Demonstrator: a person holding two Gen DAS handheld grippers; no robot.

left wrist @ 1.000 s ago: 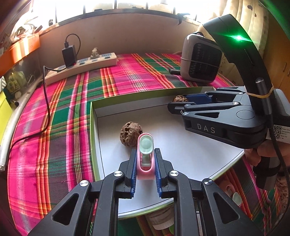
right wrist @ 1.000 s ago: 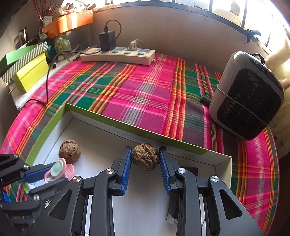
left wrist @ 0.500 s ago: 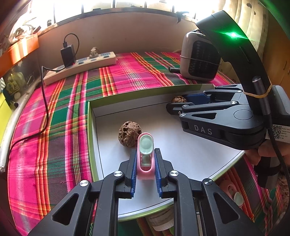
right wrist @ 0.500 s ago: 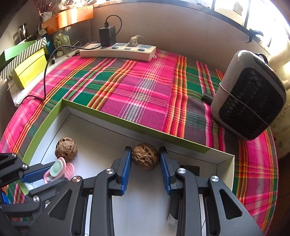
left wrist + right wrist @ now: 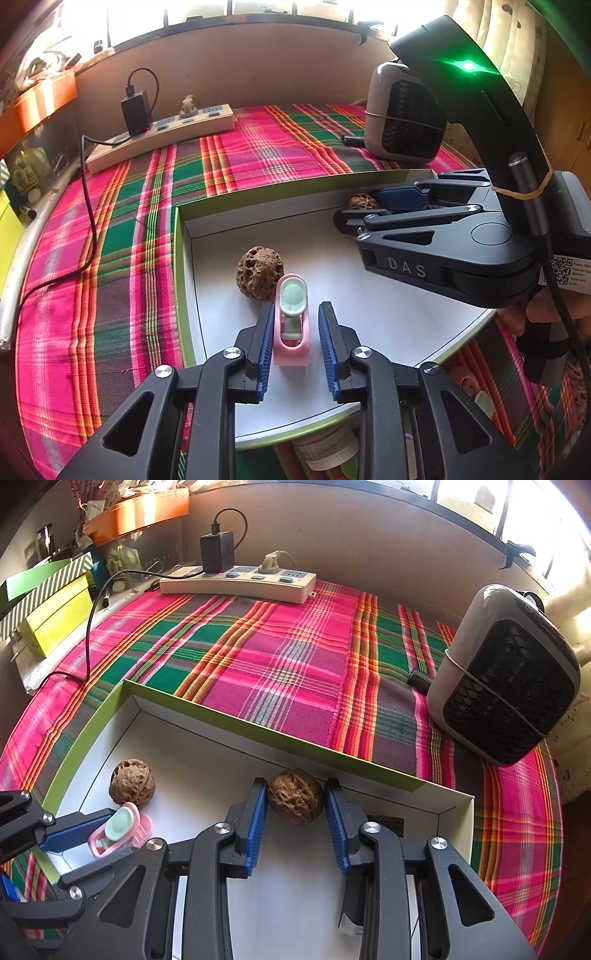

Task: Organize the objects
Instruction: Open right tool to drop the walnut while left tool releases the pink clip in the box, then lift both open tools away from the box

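Note:
A pink clip with a mint pad (image 5: 291,325) lies on the floor of a green-walled white tray (image 5: 369,314). My left gripper (image 5: 295,339) is open around it, with a gap on the right side. A pitted walnut (image 5: 259,271) sits just beyond it, also in the right wrist view (image 5: 132,782). My right gripper (image 5: 295,808) straddles a second walnut (image 5: 295,801) near the tray's far wall (image 5: 258,731); the blue pads (image 5: 256,819) stand just at its sides. The right gripper also shows in the left wrist view (image 5: 369,210).
The tray sits on a pink and green plaid cloth (image 5: 280,653). A power strip with a charger (image 5: 240,583) lies at the back. A grey heater (image 5: 506,675) stands at the right. Yellow and green boxes (image 5: 55,605) stand at the left. Small objects (image 5: 476,395) lie below the tray's near edge.
My left gripper has opened and let go of the pink clip, which now rests on the tray floor. The right gripper's fingers have spread slightly around the walnut.

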